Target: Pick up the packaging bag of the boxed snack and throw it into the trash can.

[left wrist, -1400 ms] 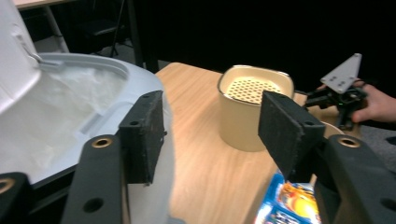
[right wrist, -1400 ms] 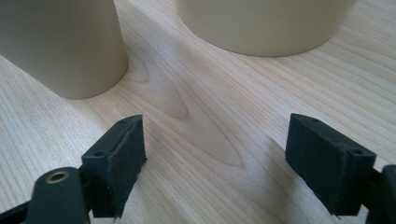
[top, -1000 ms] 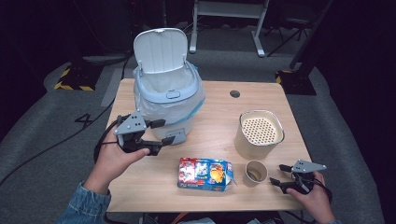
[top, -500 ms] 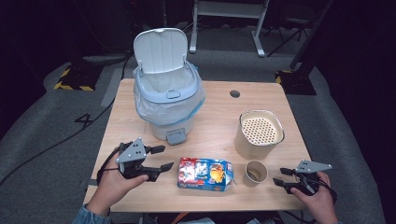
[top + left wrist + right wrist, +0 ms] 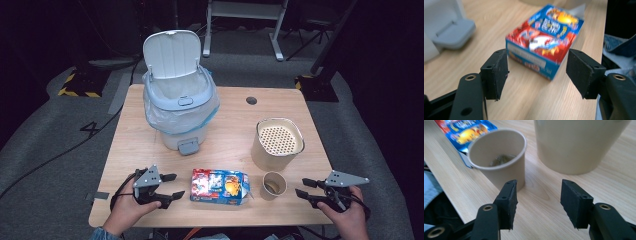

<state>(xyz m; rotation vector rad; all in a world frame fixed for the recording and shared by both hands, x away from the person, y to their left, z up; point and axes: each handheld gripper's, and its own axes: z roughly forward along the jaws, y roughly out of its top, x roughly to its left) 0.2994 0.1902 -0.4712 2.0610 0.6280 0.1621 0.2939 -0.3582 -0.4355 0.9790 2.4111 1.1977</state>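
Observation:
A red and blue printed box (image 5: 220, 186) lies flat near the table's front edge. My left gripper (image 5: 174, 185) is just left of it, open, jaws level and aimed at the box's short end (image 5: 534, 61), with a gap still between them. A small paper cup (image 5: 274, 185) stands right of the box with something dark at its bottom (image 5: 501, 158). My right gripper (image 5: 301, 187) points at the cup from the right and stays apart from it. Its jaws have just been closing and are open with nothing between them (image 5: 539, 192).
A white pedal bin (image 5: 180, 107) lined with a bag stands at the back left, lid up, its pedal (image 5: 454, 32) facing the front. A beige tub (image 5: 278, 144) with a perforated insert sits behind the cup. A person's hands hold both grippers at the front edge.
My left hand has come down from beside the bin to the table, left of the box. My right gripper has lifted slightly and its jaws stand narrower.

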